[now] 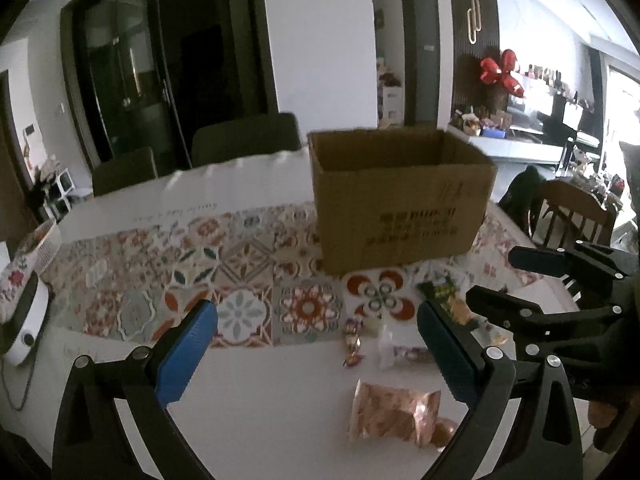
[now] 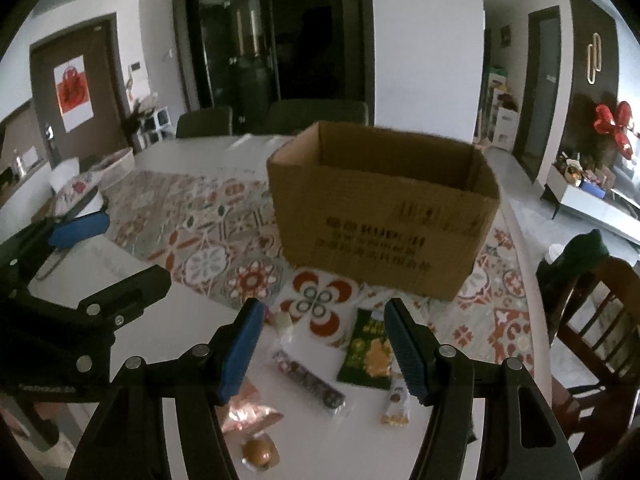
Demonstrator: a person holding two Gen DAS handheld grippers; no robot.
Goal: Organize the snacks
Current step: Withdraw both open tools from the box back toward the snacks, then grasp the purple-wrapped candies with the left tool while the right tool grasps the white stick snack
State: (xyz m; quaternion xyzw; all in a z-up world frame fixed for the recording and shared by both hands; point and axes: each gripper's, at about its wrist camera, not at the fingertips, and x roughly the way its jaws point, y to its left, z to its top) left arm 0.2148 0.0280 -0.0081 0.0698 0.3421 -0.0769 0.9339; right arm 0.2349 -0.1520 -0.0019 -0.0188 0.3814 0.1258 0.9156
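- two handheld grippers over a white round table (image 2: 168,312); left gripper (image 1: 316,340) jaws spread wide, nothing between the blue pads (image 1: 188,348); right gripper (image 2: 324,344) jaws also well open, holding nothing.
- open brown cardboard box (image 2: 380,216) stands upright on a patterned tile-print table runner (image 2: 208,240), towards the far side of the table; dark printed text on its near face; inside not visible.
- snacks lie loose on the bare table surface, near side of the box:
- green snack packet with yellow picture (image 2: 368,348), just in front of the box, its far end on the runner edge; close beside the right gripper's right-hand finger.
- long dark patterned wrapper bar (image 2: 308,380) lies diagonally, left of the green packet.
- shiny copper-pink foil bag (image 1: 394,412) nearest the cameras, crumpled.
- small round brown snack in clear wrap (image 2: 258,452) just beside the foil bag.
- small pale packet with brown pieces (image 2: 396,404) near the green packet's lower end.
- small purple-and-gold wrapped sweet (image 1: 352,344) near the runner edge.
- wooden chair (image 2: 592,320) at the table's right side.
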